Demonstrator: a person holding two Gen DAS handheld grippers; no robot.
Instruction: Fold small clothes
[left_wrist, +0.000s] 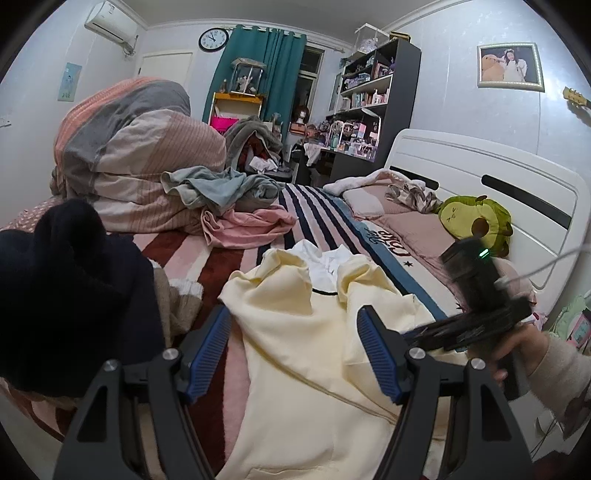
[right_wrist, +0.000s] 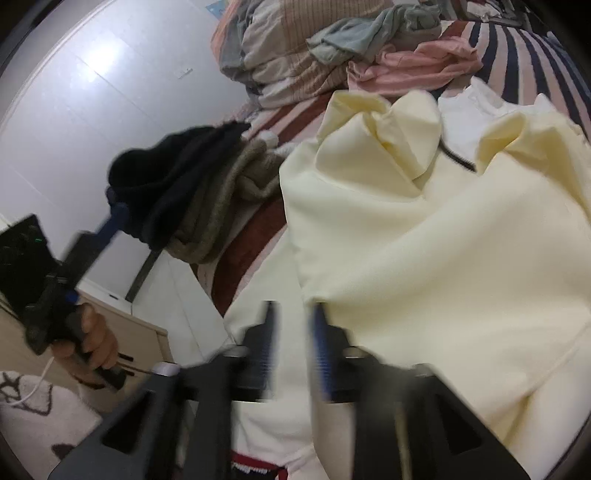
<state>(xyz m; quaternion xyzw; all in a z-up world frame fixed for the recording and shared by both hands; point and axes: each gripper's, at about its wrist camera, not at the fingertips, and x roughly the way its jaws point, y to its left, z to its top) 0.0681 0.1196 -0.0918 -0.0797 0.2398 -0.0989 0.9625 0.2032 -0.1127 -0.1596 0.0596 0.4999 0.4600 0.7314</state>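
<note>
A pale yellow garment (left_wrist: 317, 354) lies crumpled on the striped bed (left_wrist: 306, 206); it fills the right wrist view (right_wrist: 424, 236). A white garment (left_wrist: 328, 264) peeks from under it. My left gripper (left_wrist: 295, 332) is open, jaws wide, hovering over the yellow cloth's left part. My right gripper (right_wrist: 293, 321) has its jaws a narrow gap apart at the yellow cloth's lower left edge; the frame is blurred and I cannot tell whether cloth is pinched. In the left wrist view its body (left_wrist: 480, 295) is at the right.
A dark navy knit (left_wrist: 70, 295) and a brown-grey knit (right_wrist: 229, 184) sit at the bed's left edge. Pink (left_wrist: 247, 225) and grey-green (left_wrist: 218, 184) clothes lie farther back by a folded quilt (left_wrist: 140, 155). An avocado plush (left_wrist: 476, 221) leans on the white headboard.
</note>
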